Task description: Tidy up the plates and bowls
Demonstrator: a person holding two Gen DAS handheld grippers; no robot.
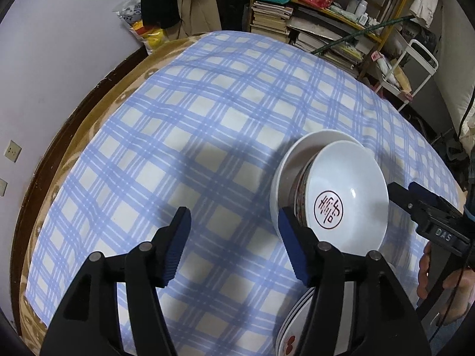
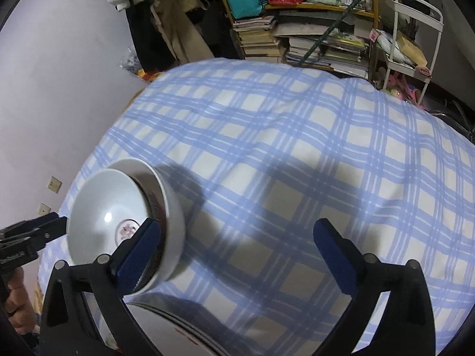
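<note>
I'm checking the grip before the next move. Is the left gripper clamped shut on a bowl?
No. The left gripper stands wide open over the checked cloth, with the stacked bowls beside its right finger.

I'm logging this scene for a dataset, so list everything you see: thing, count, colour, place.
bowls: at least three nested, white, top one with a red emblem inside, on the near right of the bed.
plates: a stack, count unclear, white with red marks, at the near edge below the bowls.
checked cloth: one, blue and white, covering the bed.
shelf: one, yellow frame, packed with books and bags, far side.
white cart: one, right of the shelf.
left gripper: black with blue pads, open, left of the bowls.
right gripper: same colours, open, right of the bowls.
</note>
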